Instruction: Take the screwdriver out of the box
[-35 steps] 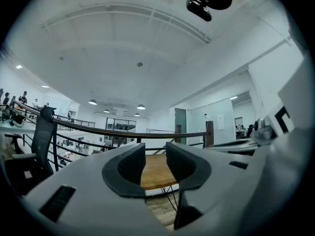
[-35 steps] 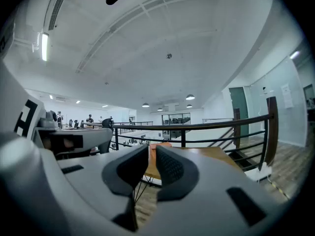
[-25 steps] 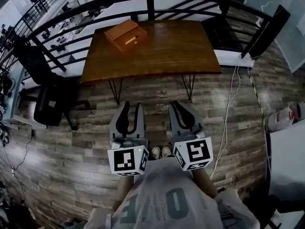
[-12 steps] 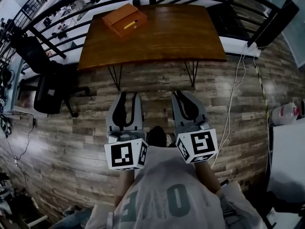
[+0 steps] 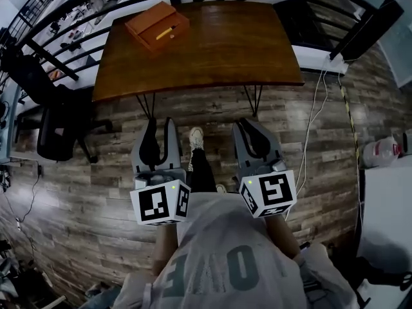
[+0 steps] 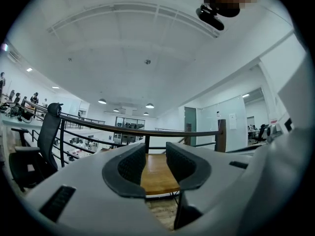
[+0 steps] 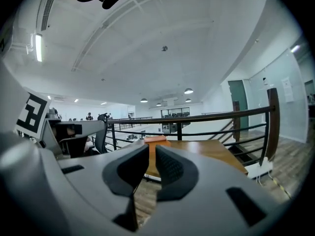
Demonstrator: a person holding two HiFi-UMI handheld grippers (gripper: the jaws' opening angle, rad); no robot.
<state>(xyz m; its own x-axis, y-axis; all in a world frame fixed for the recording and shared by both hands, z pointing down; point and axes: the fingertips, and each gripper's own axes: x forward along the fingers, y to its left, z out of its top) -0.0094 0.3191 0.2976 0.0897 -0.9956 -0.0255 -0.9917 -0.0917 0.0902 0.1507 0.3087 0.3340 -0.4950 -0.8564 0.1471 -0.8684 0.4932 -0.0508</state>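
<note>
Left gripper (image 5: 158,123) and right gripper (image 5: 250,125) gape slightly, empty; the screwdriver (image 5: 165,32) in the far box (image 5: 152,19) is a tiny sliver.

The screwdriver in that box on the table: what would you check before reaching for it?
1. Screwdriver lying in plain sight in the box: ok.
2. Left gripper empty, jaws apart: ok.
3. Right gripper empty, jaws narrowly apart: ok.
4. Grippers close to the box: not ok; both hang over the floor, short of the table.
5. Screwdriver loose or clipped in: cannot tell.
</note>
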